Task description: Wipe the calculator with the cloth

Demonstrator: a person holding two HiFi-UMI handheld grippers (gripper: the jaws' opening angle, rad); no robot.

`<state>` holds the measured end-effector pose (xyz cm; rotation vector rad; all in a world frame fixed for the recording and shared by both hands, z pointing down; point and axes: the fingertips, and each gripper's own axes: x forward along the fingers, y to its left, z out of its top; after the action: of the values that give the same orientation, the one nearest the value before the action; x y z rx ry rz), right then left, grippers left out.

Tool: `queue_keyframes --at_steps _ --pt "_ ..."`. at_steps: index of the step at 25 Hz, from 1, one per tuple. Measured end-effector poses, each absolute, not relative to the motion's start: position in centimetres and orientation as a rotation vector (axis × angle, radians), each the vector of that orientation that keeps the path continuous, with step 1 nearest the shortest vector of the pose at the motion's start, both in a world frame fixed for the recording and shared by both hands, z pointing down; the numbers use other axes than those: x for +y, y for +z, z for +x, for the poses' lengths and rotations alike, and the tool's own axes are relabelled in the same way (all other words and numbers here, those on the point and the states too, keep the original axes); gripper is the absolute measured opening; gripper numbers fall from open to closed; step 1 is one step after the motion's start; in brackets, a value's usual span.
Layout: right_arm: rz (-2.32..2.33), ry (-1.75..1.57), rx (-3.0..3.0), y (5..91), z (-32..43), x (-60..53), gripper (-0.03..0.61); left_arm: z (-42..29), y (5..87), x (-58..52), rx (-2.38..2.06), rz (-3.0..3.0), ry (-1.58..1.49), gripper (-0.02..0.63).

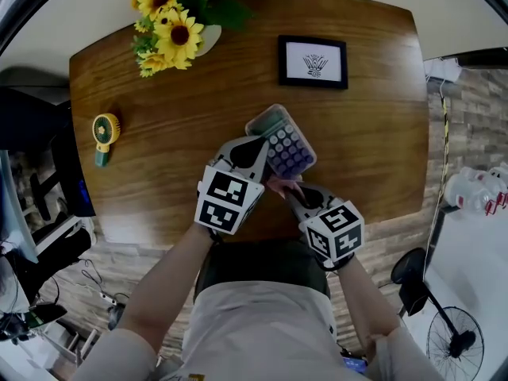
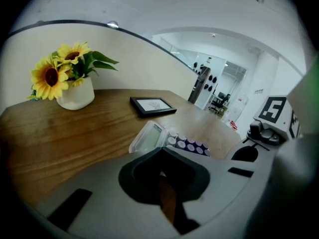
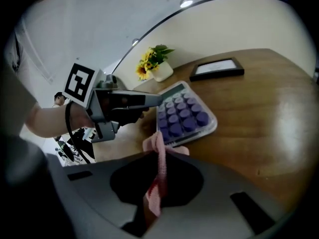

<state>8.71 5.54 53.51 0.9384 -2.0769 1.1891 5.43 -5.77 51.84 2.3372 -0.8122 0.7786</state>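
Observation:
A calculator (image 1: pixel 286 143) with purple keys and a clear rim lies near the middle of the wooden table (image 1: pixel 373 133). It also shows in the left gripper view as the calculator (image 2: pixel 187 144) and in the right gripper view as the calculator (image 3: pixel 184 114). My left gripper (image 1: pixel 260 145) reaches it from the left, its jaws closed on the calculator's left edge (image 2: pixel 160 151). My right gripper (image 1: pixel 287 190) is shut on a pink cloth (image 3: pixel 158 158). The cloth (image 1: pixel 279 186) hangs just at the calculator's near edge, by the lowest row of keys.
A white vase of sunflowers (image 1: pixel 171 26) stands at the table's far left. A black picture frame (image 1: pixel 313 61) lies behind the calculator. A small yellow hand fan (image 1: pixel 105 133) rests at the left. The table's near edge runs right below both grippers.

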Motion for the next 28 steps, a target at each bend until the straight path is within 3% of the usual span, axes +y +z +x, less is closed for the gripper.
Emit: queue_keyframes --at_steps 12,28 --pt "1.144 1.081 -1.989 53.3 17.6 -0.2 0.018 5.5 51.9 -5.8 -0.816 2.329 0.762 0.002" --pt "1.234 0.820 -2.005 51.6 17.3 -11.3 0.017 6.0 51.8 -5.8 -0.839 2.354 0.786 0.002"
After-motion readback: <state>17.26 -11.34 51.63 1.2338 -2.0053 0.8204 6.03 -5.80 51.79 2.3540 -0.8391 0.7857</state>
